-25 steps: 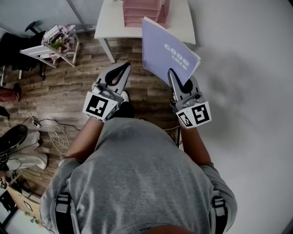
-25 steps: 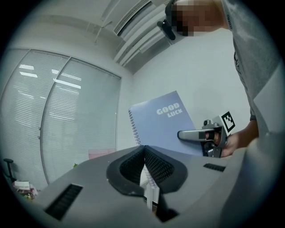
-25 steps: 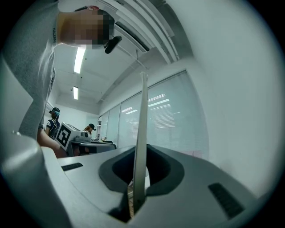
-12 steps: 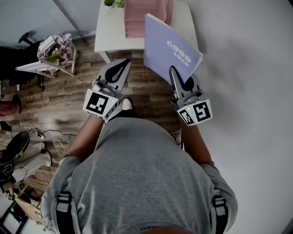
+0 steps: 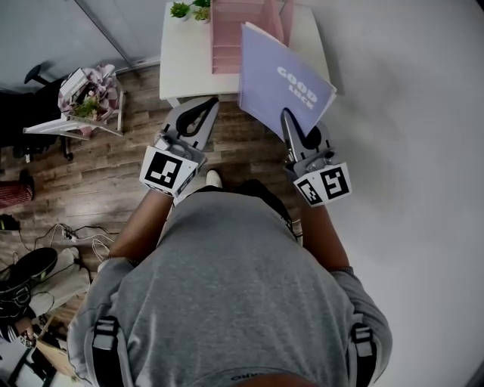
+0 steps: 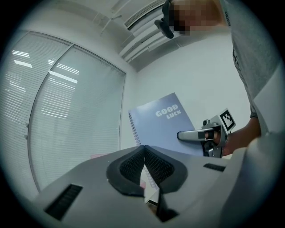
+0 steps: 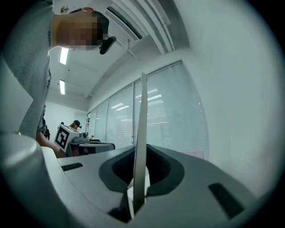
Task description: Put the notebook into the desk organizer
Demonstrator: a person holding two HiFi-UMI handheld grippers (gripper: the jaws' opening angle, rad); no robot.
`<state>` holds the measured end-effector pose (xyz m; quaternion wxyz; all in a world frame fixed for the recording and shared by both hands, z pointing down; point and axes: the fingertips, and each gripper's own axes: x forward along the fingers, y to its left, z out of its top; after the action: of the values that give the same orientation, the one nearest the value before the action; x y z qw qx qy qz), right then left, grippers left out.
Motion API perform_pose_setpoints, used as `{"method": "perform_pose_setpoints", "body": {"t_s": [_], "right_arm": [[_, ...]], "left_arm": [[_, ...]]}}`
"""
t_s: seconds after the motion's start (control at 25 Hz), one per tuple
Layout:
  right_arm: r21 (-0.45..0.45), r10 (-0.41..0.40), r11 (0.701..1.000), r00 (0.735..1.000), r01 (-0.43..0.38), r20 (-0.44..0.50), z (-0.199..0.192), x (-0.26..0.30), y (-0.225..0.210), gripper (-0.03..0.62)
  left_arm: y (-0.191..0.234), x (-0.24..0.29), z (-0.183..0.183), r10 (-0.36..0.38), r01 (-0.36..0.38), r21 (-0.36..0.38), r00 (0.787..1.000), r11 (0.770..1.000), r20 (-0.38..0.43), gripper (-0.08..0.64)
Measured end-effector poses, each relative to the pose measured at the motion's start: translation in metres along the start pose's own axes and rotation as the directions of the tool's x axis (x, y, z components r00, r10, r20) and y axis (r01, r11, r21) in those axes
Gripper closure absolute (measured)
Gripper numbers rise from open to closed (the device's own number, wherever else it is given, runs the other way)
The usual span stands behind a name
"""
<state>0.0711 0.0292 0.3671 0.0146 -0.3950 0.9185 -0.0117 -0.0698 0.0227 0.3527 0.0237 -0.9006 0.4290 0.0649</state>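
Notebook [image 5: 283,83]: lavender cover, spiral binding along one edge, white print "GOOD LUCK". Held in the air at upper centre of the head view, tilted, cover facing up and to the right. Overlaps the front edge of the white desk [image 5: 185,64] and the right part of the pink desk organizer [image 5: 234,41]; not in any compartment. Appears edge-on in the right gripper view as a thin pale strip [image 7: 141,129] rising from between the jaws to the upper middle of the frame.

Right gripper [image 5: 287,119]: jaws clamped on the notebook's lower edge, pads pressing both faces of the thin stack [image 7: 139,182]. Sits right of centre in the head view, marker cube toward the person.

Left gripper [image 5: 207,106]: jaws together, pads touching along their length, nothing between them [image 6: 144,153]. Sits left of centre in the head view, beside the notebook and apart from it, tips near the desk's front edge.

Organizer: upright on the desk at top centre, pink dividers visible. Two small green plants [image 5: 189,10] on the desk just left of the organizer.

Surroundings: wooden floor [image 5: 113,174] across the left half, white wall [image 5: 408,151] across the right half, grey shirt [image 5: 227,302] filling the lower centre, cluttered small table [image 5: 79,102] at upper left, window blinds [image 6: 67,111] at left of the left gripper view.
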Motion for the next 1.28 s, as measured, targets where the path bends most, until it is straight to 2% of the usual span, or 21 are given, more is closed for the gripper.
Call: {"method": "perform_pose_setpoints", "body": {"t_s": [0.36, 0.52, 0.72, 1.0, 1.16, 1.28], "right_arm": [[0.032, 0.002, 0.999, 1.0, -0.002, 0.011, -0.002, 0.035, -0.029, 0.554], [0.049, 0.025, 0.998, 0.999, -0.026, 0.028, -0.008, 0.06, -0.054, 0.554], [0.06, 0.04, 0.997, 0.999, -0.042, 0.029, -0.001, 0.101, -0.092, 0.554], [0.078, 0.07, 0.994, 0.997, -0.071, 0.026, -0.008, 0.119, -0.117, 0.554], [0.099, 0.107, 0.99, 0.994, -0.105, -0.017, -0.004, 0.154, -0.151, 0.554], [0.135, 0.137, 0.983, 0.988, -0.128, -0.067, -0.011, 0.173, -0.169, 0.554]], "left_arm": [[0.034, 0.021, -0.01, 0.024, -0.024, 0.01, 1.0, 1.0, -0.019, 0.54], [0.052, 0.041, -0.021, 0.057, -0.056, 0.025, 0.996, 0.998, -0.068, 0.54], [0.086, 0.078, -0.009, 0.082, -0.08, 0.041, 0.996, 0.996, -0.041, 0.54], [0.094, 0.103, -0.018, 0.105, -0.102, 0.053, 0.993, 0.993, -0.054, 0.54], [0.118, 0.142, -0.014, 0.139, -0.136, 0.056, 0.989, 0.989, -0.047, 0.54], [0.128, 0.157, -0.016, 0.166, -0.161, 0.066, 0.983, 0.985, -0.072, 0.54]]}}
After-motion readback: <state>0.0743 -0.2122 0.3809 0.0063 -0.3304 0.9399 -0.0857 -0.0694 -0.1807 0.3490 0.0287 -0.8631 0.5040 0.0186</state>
